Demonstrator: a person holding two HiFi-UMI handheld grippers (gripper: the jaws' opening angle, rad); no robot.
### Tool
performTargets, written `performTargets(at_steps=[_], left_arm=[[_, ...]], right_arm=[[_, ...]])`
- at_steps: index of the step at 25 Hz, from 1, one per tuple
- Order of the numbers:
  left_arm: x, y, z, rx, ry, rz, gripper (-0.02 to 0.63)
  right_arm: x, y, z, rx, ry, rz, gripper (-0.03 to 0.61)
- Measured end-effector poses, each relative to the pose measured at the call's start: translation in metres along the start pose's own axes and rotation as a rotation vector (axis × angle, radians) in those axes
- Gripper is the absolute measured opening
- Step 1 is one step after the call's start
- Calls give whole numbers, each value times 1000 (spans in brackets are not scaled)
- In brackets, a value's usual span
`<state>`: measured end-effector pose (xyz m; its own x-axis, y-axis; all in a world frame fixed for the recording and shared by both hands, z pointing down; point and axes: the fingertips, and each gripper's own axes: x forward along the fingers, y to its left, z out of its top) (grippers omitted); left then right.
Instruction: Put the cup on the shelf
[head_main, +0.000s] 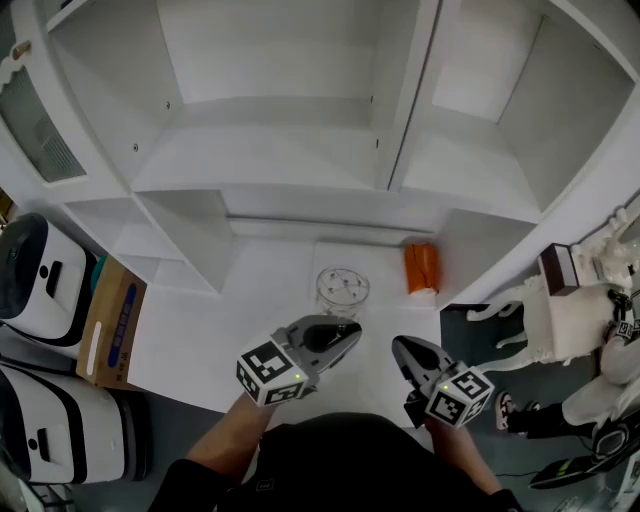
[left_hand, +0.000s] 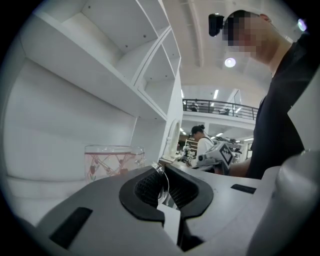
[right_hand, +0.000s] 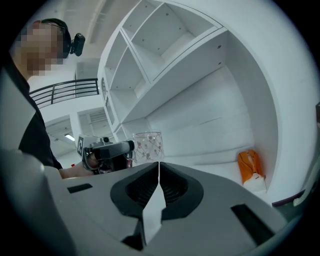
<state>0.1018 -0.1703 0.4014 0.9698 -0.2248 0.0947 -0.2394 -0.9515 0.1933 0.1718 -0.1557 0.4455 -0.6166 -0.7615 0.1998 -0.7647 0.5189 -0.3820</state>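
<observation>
Head view: the left gripper (head_main: 349, 336) meets the glass cup (head_main: 342, 288) over the bottom board of the shelf (head_main: 270, 270). The blue print on the box (head_main: 112, 322) is unreadable.
Left gripper view: the jaws pinch the cup's handle, and the cup has a red flower pattern.
Right gripper view: the right gripper (right_hand: 159, 181) is closed and empty.

You have one cup (head_main: 342, 290) at the centre of the frame, one orange packet (head_main: 421, 268) to its right, and one white shelf unit (head_main: 270, 180) across the top. You hold two grippers: the left gripper (head_main: 348, 338) and the right gripper (head_main: 401, 350). At the left edge there are two white machines (head_main: 35, 275) and one cardboard box (head_main: 110, 325).
</observation>
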Motion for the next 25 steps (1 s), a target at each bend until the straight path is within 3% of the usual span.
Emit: performTargets(at_steps=[10, 16, 25], left_arm=[[27, -34, 70, 37, -99, 64, 21], [36, -49, 103, 109, -99, 52, 21], [43, -65, 156, 178, -110, 55, 21]], right_arm=[[-38, -17, 21, 20, -4, 121, 17], [-44, -21, 32, 29, -77, 111, 17], [-55, -24, 30, 32, -88, 70, 17]])
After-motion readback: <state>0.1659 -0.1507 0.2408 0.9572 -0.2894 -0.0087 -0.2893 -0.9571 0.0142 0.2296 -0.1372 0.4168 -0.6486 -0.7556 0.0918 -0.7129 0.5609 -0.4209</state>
